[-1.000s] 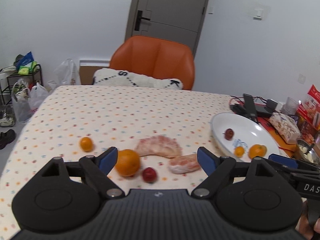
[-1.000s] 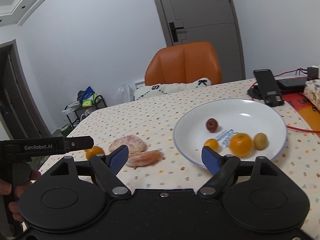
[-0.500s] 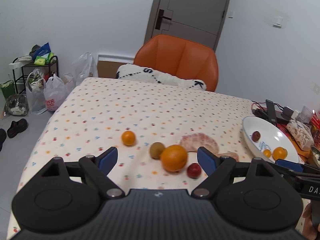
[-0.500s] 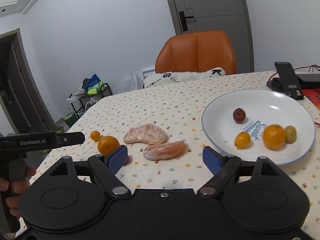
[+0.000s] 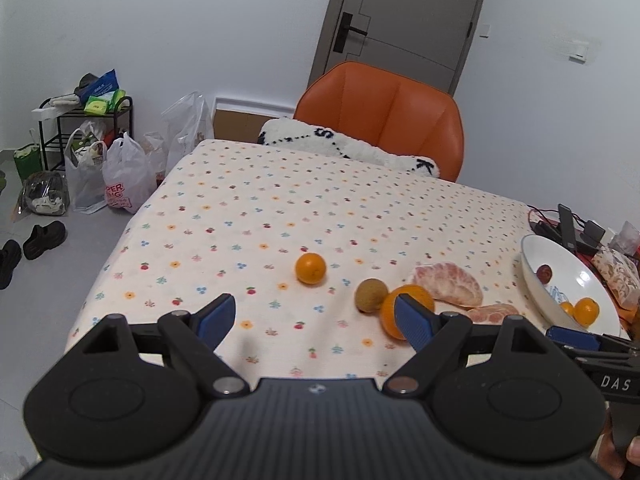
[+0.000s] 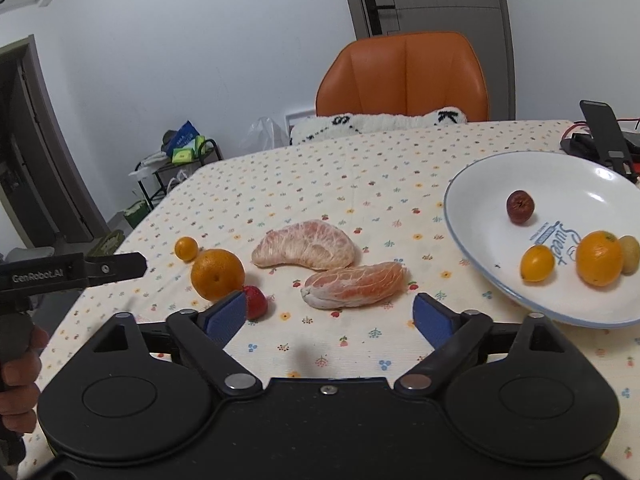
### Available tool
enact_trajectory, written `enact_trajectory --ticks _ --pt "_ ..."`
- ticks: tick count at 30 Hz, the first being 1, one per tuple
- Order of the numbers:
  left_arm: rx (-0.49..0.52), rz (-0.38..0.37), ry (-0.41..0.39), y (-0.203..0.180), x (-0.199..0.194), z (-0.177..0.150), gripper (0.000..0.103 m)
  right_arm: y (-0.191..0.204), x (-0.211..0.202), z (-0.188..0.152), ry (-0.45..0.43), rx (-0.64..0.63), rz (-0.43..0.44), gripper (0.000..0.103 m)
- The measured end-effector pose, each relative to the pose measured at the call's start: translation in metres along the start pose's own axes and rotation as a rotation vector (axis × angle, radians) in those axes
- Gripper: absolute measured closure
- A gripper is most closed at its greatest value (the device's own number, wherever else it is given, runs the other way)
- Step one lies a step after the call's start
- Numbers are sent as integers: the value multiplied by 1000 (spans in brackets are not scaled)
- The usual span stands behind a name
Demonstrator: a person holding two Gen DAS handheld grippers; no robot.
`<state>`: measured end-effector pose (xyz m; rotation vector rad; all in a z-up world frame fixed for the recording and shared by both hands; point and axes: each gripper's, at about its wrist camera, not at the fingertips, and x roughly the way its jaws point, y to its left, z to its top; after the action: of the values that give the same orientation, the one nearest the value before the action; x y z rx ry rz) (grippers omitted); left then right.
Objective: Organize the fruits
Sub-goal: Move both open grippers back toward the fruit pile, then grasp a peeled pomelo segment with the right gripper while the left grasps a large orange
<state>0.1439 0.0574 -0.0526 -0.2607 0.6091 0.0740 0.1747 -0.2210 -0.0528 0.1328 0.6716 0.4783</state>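
— Hovering, both of yours? Left gripper [image 5: 316, 320], right gripper [image 6: 330, 318]?
— Yes, jaws wide, empty. Your large orange [image 6: 217, 274] sits on the tablecloth [image 5: 256, 216], plate [image 6: 480, 184] well right.

We see a worktop [image 6: 360, 160] under a flower-dotted cloth, on it a small orange [image 6: 186, 248], a big orange [image 6: 217, 274], a red fruit [image 6: 255, 302], a brown fruit [image 5: 371, 295], two peeled pomelo pieces [image 6: 306, 245] [image 6: 354, 285], a white plate [image 6: 520, 168] at the right, a phone stand [image 6: 600, 130] behind it.
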Motion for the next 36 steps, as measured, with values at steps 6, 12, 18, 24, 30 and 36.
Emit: enact_trajectory --ticks 6,12,18,24,30,36 --pt "-8 -9 13 6 7 2 18 -1 16 0 20 1 -8 11" --pt "25 -48 13 -4 17 3 19 1 27 2 29 -17 -1 12" --pt "16 -70 28 -7 27 5 20 3 37 5 31 -41 -9 12" --pt "23 -81 49 -12 36 2 20 5 43 6 24 -81 -37 16" --pt "27 -96 45 -17 39 3 23 5 43 8 16 -119 -93 43" --pt "36 -117 38 -28 38 5 27 0 36 6 22 -119 -56 46"
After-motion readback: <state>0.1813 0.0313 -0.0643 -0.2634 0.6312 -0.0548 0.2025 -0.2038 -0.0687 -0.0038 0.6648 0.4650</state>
